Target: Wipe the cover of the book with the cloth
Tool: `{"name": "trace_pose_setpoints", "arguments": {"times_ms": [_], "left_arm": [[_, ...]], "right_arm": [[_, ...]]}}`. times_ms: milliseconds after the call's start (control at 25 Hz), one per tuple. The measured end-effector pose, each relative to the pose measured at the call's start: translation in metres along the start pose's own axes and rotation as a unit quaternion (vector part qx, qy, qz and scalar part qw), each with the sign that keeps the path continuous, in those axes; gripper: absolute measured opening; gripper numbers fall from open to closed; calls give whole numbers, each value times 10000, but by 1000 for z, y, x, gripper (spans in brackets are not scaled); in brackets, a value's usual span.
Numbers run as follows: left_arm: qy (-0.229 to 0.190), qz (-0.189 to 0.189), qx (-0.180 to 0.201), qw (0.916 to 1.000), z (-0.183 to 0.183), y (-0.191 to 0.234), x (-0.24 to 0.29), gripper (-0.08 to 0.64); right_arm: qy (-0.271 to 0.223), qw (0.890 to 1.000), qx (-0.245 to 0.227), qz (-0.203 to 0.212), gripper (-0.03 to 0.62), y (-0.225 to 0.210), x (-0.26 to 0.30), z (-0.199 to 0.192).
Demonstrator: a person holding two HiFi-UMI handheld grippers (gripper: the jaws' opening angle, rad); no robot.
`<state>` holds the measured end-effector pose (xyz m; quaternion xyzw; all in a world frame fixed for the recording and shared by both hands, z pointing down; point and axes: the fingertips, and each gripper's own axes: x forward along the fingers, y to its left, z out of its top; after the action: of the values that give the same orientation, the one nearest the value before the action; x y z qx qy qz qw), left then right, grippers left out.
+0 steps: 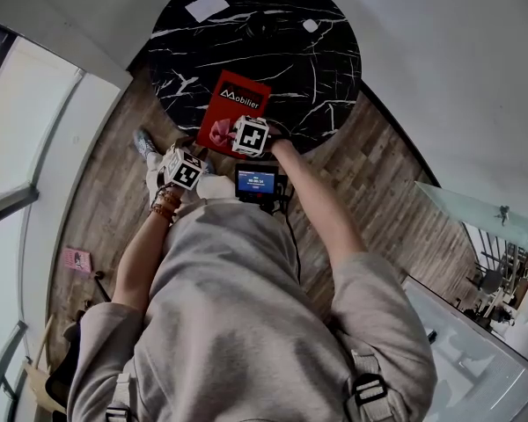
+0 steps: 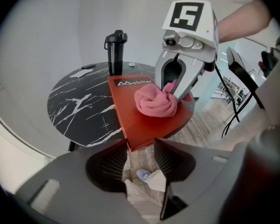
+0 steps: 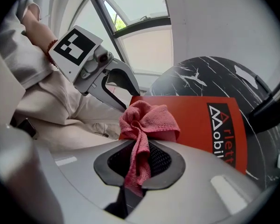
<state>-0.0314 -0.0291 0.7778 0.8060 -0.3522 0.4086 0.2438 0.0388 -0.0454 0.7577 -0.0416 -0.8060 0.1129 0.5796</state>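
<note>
A red book (image 2: 135, 120) lies on the near edge of the round black marble table (image 2: 79, 106), one corner hanging over the rim. On its cover sits a bunched pink cloth (image 3: 147, 118). My right gripper (image 3: 141, 146) is shut on the cloth's tail and presses the bunch onto the book's near end. In the left gripper view it comes down from the upper right onto the cloth (image 2: 154, 101). My left gripper (image 2: 140, 141) is open, its tips at either side of the overhanging corner, not clamping it. The head view shows the book (image 1: 238, 99) just ahead of both marker cubes.
A black bottle (image 2: 115, 50) stands at the table's far side. A white sheet (image 1: 208, 6) and a small white object (image 1: 311, 25) lie on the far tabletop. Wooden floor surrounds the table; a glass surface (image 1: 475, 209) is at the right.
</note>
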Motion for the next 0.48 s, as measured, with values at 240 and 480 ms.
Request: {"name": "trace_pose_setpoints", "arguments": {"times_ms": [240,480], "left_arm": [[-7,-33,21,10000,-1,-1,1,179],[11,-39,14,10000,0,-2,1,179]], "right_arm": [[65,9997,-12,234,61,11,0,0],[69,9987,-16,501,61,21,3,1]]}}
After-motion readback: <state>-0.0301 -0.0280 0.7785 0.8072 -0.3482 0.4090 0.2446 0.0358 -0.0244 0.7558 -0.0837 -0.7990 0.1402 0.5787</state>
